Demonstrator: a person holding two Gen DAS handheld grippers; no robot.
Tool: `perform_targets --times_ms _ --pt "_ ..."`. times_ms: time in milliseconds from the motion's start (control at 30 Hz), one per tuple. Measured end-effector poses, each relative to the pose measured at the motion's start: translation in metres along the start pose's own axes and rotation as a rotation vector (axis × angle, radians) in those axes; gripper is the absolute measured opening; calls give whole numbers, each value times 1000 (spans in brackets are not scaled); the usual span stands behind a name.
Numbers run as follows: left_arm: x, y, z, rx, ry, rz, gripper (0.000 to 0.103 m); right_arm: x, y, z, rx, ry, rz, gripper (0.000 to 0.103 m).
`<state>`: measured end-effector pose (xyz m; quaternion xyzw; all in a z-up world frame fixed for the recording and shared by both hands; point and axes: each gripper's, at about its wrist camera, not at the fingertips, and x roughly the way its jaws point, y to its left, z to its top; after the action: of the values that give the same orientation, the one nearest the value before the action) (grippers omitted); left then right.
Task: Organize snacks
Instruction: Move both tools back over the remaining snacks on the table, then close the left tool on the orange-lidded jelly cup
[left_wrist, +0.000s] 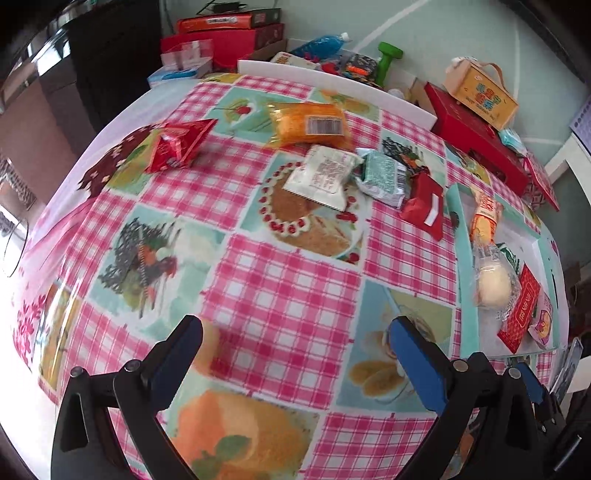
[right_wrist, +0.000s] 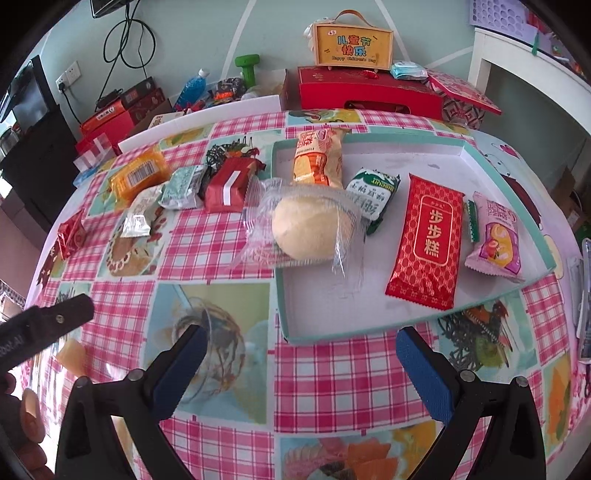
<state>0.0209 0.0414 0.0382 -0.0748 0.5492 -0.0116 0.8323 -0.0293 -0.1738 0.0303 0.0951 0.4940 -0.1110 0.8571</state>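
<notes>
A shallow teal-rimmed white tray (right_wrist: 332, 325) lies on the checked tablecloth and holds several snacks: an orange packet (right_wrist: 317, 157), a green-white packet (right_wrist: 373, 192), a red packet (right_wrist: 426, 236) and a pink packet (right_wrist: 496, 236). A clear-wrapped bun (right_wrist: 306, 229) lies across the tray's left rim. Loose on the cloth to the left are an orange pack (left_wrist: 308, 122), a white pack (left_wrist: 321, 177), a green pack (left_wrist: 384, 177), a dark red pack (left_wrist: 424, 205) and a small red pack (left_wrist: 177, 144). My left gripper (left_wrist: 295, 343) is open and empty above the cloth. My right gripper (right_wrist: 301, 350) is open and empty in front of the tray.
Red gift boxes (right_wrist: 365, 92), a yellow handled box (right_wrist: 351, 44), a blue bottle (right_wrist: 192, 86) and a green dumbbell (right_wrist: 247, 66) crowd the far side behind a white board (left_wrist: 332, 88). The left gripper's body (right_wrist: 44, 325) shows at the right view's left edge.
</notes>
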Motion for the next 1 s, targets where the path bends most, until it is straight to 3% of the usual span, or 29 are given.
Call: perform_targets --times_ms 300,400,533,733,833,1000 --pt "1 43 -11 -157 40 44 97 -4 10 -7 -29 -4 -2 103" --pt "8 53 -16 -193 69 58 91 -4 12 -6 -34 -5 0 103" --pt "21 59 -18 -223 107 61 75 -4 10 -6 -29 -3 4 103" --pt "35 67 -20 -257 128 60 67 0 7 -7 -19 11 5 103" --pt "39 70 -19 -261 130 66 57 3 8 -7 -22 18 5 103" --pt "46 72 -11 -257 125 73 56 6 9 -7 -30 29 4 103"
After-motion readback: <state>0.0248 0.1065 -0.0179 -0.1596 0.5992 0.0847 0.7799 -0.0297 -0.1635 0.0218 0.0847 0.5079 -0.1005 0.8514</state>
